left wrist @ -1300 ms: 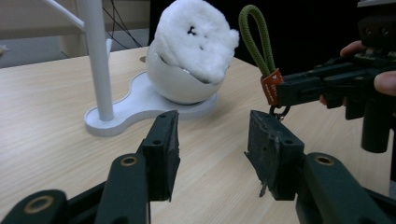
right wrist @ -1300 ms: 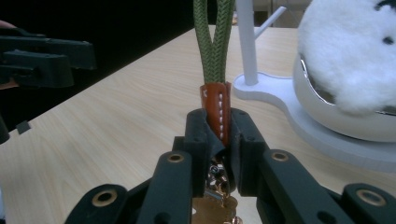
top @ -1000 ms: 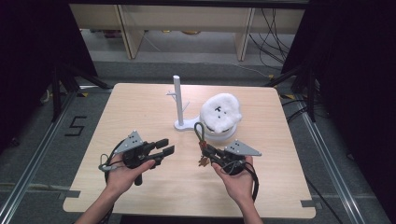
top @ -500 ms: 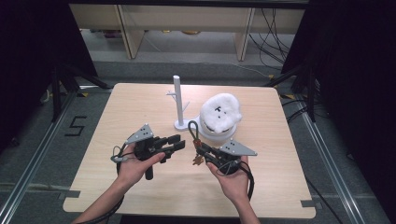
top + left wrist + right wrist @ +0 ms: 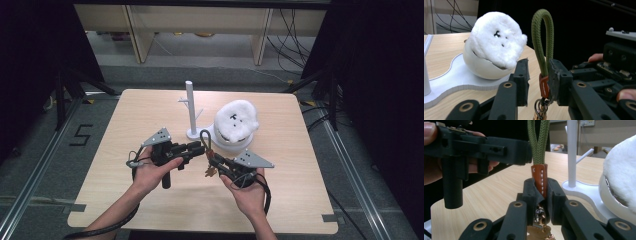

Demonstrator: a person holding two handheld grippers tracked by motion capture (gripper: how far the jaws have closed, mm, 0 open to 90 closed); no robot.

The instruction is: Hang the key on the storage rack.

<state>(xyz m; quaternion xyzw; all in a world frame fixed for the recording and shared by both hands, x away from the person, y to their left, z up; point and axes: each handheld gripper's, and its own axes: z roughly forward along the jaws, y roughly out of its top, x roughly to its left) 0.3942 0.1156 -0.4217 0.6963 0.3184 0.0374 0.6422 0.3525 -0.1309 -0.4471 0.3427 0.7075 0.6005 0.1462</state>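
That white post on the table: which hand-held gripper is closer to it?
Left. The left hand-held gripper sits just in front of the white post; the right hand-held gripper, clamping the keychain strap, is farther back.

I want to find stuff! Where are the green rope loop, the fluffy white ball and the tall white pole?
green rope loop [image 5: 542,37], left gripper view, on its left strand.
fluffy white ball [image 5: 236,119], high view, on its furry top.
tall white pole [image 5: 190,107], high view, midway up its shaft.
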